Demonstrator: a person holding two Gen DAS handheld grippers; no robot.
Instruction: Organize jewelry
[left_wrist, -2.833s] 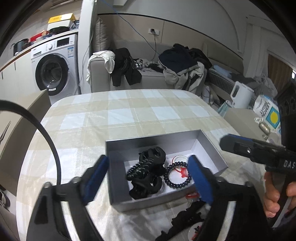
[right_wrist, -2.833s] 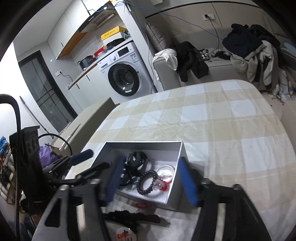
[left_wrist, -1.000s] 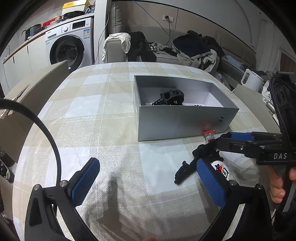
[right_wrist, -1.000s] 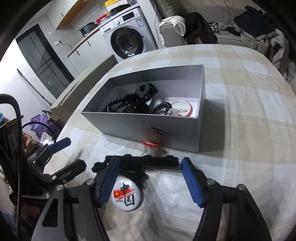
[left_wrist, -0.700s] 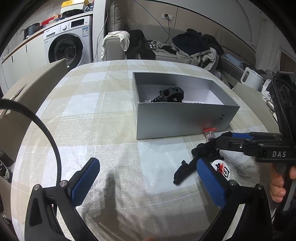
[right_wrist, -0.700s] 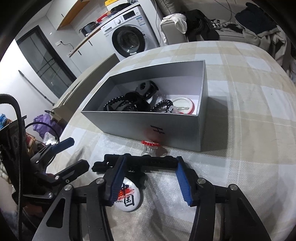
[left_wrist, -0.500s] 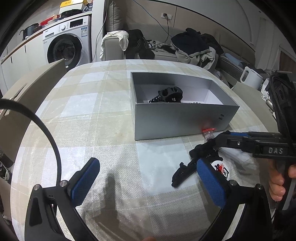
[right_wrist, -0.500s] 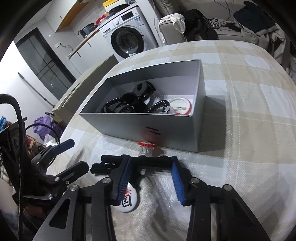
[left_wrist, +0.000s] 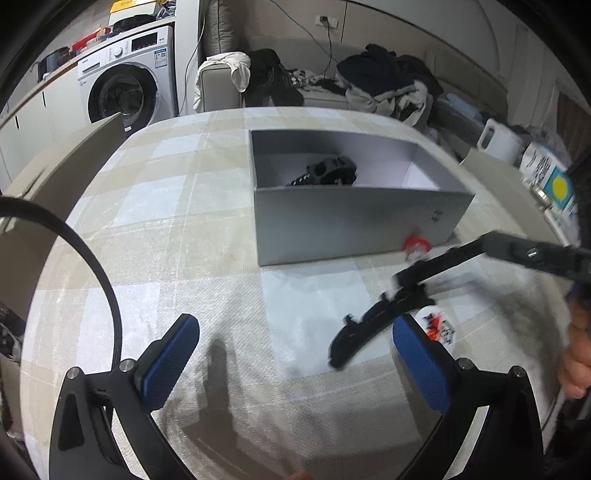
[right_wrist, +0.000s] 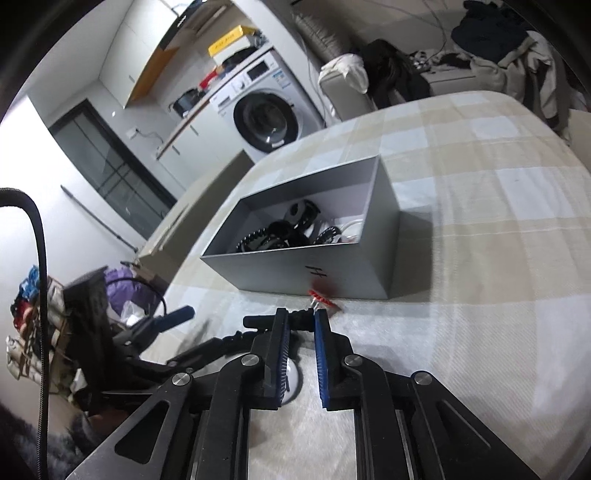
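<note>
box: a grey open box (left_wrist: 354, 221) sits on the checked tablecloth (left_wrist: 166, 221), at about 12 o'clock from the left claw and 12 o'clock from the right claw.
already inside: black claw hair clips (right_wrist: 291, 229) and a dark beaded bracelet (right_wrist: 328, 233) lie in the box; a pale ring-shaped piece beside them is too hidden to name.
left outside: a long black hair clip (left_wrist: 380, 321), a small clear piece with a red top (left_wrist: 416, 246) touching the box's near wall, and a round white badge (left_wrist: 437, 328).
right claw: the right gripper (right_wrist: 300, 332) has just been closing; its blue pads are clenched on the long black hair clip near one end, and the clip juts out toward 9 o'clock. in the left view the clip looks tilted, one end raised off the cloth.
left claw: the left gripper (left_wrist: 295, 362) is spread wide with nothing between its pads, hovering over bare cloth, the clip at about 2 o'clock from it.
progress: by my reading roughly halfway; several pieces are stowed, three are not, and the clip seems the one now being carried.
writing: a small dark mark on the box's near wall (right_wrist: 317, 273), not legible; red characters on the badge, blurred here; the washing machine (left_wrist: 122, 92) has a label too small to read; a blue and yellow pack (left_wrist: 554, 184) at 3 o'clock has unreadable print.
</note>
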